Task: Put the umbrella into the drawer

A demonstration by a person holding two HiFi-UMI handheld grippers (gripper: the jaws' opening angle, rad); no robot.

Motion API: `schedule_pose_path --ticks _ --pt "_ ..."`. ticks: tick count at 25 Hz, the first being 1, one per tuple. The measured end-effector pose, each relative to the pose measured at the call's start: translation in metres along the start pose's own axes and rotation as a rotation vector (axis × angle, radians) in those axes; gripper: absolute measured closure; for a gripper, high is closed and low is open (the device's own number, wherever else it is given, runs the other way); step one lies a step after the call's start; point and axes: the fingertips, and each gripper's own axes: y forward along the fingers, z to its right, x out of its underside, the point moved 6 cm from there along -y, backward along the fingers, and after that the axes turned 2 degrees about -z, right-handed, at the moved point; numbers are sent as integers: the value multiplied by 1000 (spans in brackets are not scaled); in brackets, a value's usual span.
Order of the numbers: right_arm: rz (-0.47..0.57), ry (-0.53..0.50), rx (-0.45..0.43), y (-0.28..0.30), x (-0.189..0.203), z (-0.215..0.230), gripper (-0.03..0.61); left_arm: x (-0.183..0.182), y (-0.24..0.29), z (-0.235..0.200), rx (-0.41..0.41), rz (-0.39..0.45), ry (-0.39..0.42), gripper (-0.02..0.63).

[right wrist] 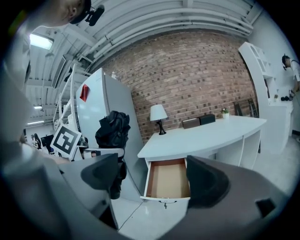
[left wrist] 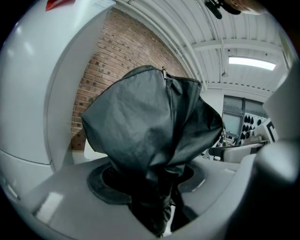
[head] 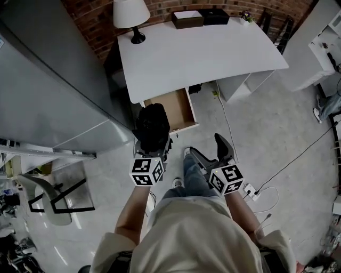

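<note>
While the left gripper (head: 153, 145) pinches a crumpled black fabric umbrella (head: 152, 127), the right gripper (head: 213, 152) hangs with its jaws spread and nothing between them.

Seen from the left gripper view, both jaws of the left gripper (left wrist: 154, 187) press on the bunched lower end of the umbrella (left wrist: 150, 126), whose dark folds billow up above them. In the head view the umbrella hangs over the pale floor (head: 266, 133), just by the front left corner of the open, brown-lined wooden drawer (head: 173, 109), not inside it. That drawer stands pulled out from under the white curved desk (head: 202, 53), which carries a white-shaded lamp (head: 131, 16). Through the right gripper view, the wide gap of the right gripper (right wrist: 152, 176) frames the drawer (right wrist: 168, 180), with the umbrella (right wrist: 112, 129) off to the left.
</note>
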Motion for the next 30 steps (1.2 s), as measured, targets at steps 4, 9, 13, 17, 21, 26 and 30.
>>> schedule_pose_path --ticks 4,9,13,17,21,26,30 --pt "-49 24 -28 31 2 27 147 3 49 -10 -1 -41 31 365" --pt "-109 54 -53 68 9 56 147 12 108 -26 -2 -80 54 365" --pt "-139 73 -52 90 15 80 147 27 151 -34 3 -118 86 365" --pt "-160 97 -37 107 22 102 147 46 185 -38 20 -165 129 365" --pt "-184 117 -23 117 35 121 147 69 215 -40 39 -223 201 365" --pt "-215 139 -7 129 54 139 147 107 245 -47 56 -319 301 365" --pt "-233 158 -2 139 64 150 147 132 266 -56 65 -392 376 365"
